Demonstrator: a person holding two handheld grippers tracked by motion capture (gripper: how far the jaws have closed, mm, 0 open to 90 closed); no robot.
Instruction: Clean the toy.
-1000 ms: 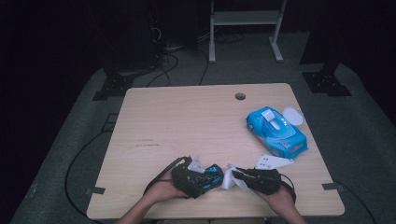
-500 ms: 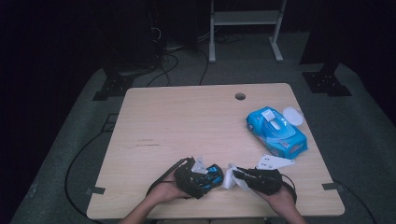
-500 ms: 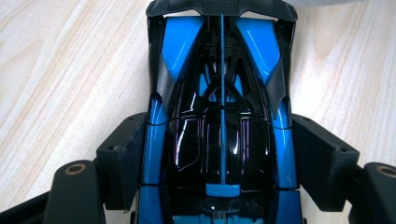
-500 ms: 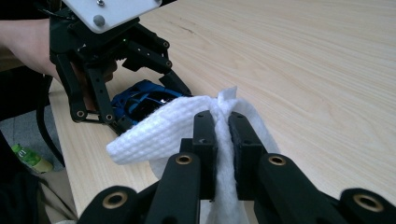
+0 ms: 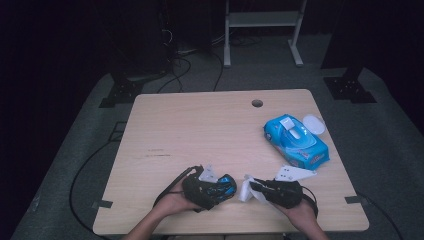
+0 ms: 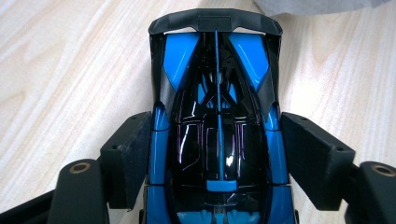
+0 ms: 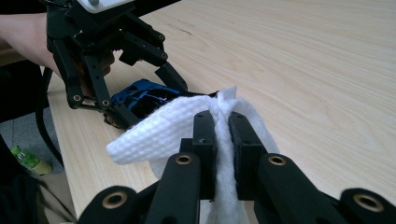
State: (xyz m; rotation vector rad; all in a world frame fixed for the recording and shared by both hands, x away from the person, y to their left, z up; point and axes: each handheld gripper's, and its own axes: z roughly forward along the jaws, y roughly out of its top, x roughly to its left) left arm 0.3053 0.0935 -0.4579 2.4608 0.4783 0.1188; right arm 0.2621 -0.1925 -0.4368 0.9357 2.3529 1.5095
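Two tongs are at work low in the high view, both near the front edge of the bench [image 5: 200, 125]. My left tongs [image 5: 220, 189] sit left of centre at the bottom of that frame and grip a blue and black toy car [image 6: 217, 140]; in the left gripper view the car fills the middle of the frame, its rear wing toward the top, with my two black pads pressed against its sides. The car rests on the pale wood.

My right tongs [image 5: 252, 187] lie just right of the left ones in the high view, pointing toward the car. In the right gripper view their jaws are closed on a white wipe [image 7: 187, 126], pinched at the centre of the frame, with the cloth spreading out to the left and hanging down between the jaws. Its far edge lies at the car [image 7: 144, 95], which appears upper left of centre, held in my left tongs [image 7: 140, 88].

In the right half of the high view, well apart from my hands, lies a blue wipes pack [image 5: 296, 142] with its lid [image 5: 313, 123] open.
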